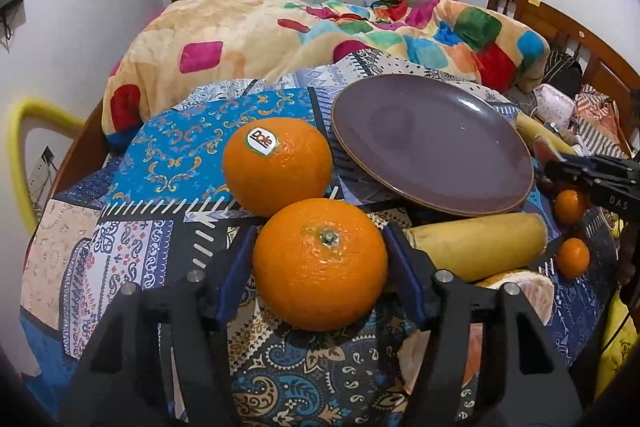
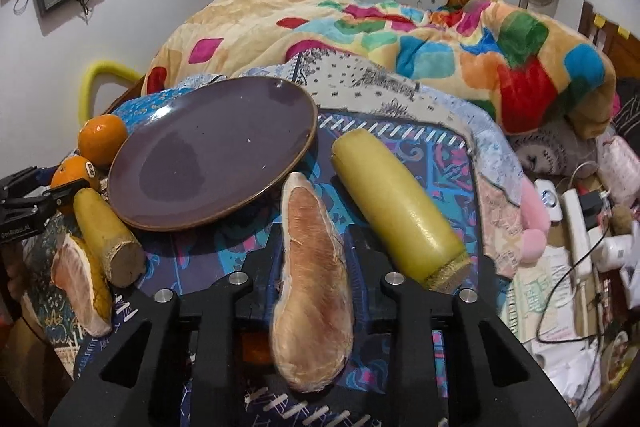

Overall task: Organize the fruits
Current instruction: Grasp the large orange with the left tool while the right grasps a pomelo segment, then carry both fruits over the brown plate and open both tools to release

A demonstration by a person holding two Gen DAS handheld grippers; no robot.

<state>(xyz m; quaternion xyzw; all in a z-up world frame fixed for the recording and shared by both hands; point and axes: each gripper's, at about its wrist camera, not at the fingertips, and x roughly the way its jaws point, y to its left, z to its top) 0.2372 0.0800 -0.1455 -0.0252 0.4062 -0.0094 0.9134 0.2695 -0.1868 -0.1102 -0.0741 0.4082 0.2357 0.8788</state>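
My left gripper (image 1: 320, 251) has its jaws on both sides of a large orange (image 1: 320, 265) on the patterned cloth, shut on it. A second orange with a Dole sticker (image 1: 277, 165) lies just behind. The purple plate (image 1: 432, 143) is empty, up right. A yellow fruit piece (image 1: 480, 249) and two small oranges (image 1: 573, 258) lie to the right. My right gripper (image 2: 314, 247) is shut on a peeled pomelo wedge (image 2: 314, 291). A long yellow fruit (image 2: 396, 211) lies right of it. The plate (image 2: 212, 151) is up left.
Another pomelo wedge (image 2: 80, 283) and a cut yellow piece (image 2: 106, 235) lie at the left of the right wrist view. A colourful blanket (image 1: 320, 31) is heaped behind the cloth. Cables and clutter (image 2: 580, 227) lie at the right. A yellow chair back (image 1: 20, 147) stands at the left.
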